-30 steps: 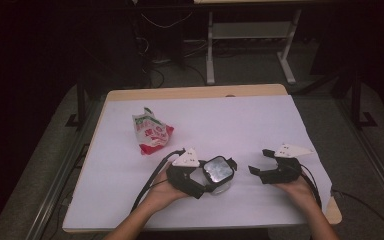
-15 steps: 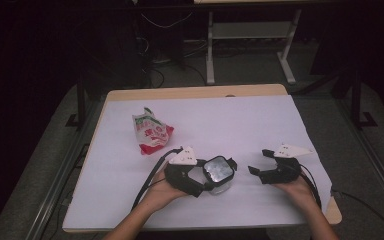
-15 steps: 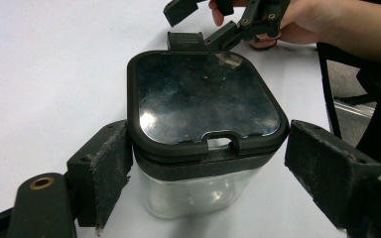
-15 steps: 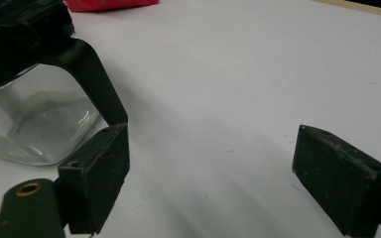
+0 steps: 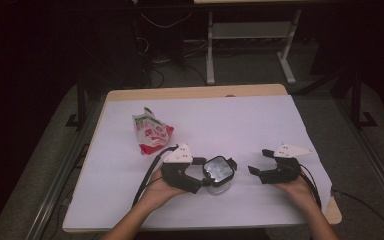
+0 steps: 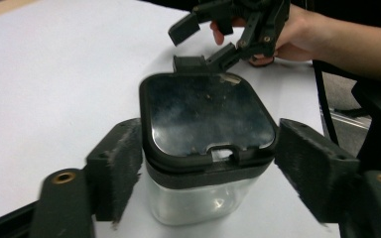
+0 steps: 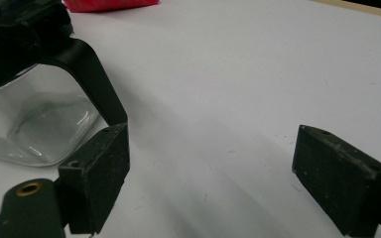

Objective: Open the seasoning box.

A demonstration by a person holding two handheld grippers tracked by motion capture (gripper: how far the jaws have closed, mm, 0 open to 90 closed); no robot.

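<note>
A clear square container (image 5: 219, 170) with a black hinged lid (image 6: 206, 114) stands on the white table cover near the front. My left gripper (image 5: 218, 175) reaches it from the left, and its jaws have just been closing. In the left gripper view (image 6: 206, 181) both pads (image 6: 119, 168) lie against the sides of the lid rim. My right gripper (image 5: 258, 161) rests to the right of the container, a short gap away, open with nothing between its pads (image 7: 99, 173). It also appears beyond the lid in the left gripper view (image 6: 213, 37).
A red, white and green snack bag (image 5: 151, 132) lies on the table's left half, behind my left hand. The white cover (image 5: 230, 120) reaches almost to the wooden table edges. Table legs and cables stand on the dark floor beyond the far edge.
The left gripper's jaws have drawn in around the container, which stays where it was. The right gripper and the snack bag have not moved.
</note>
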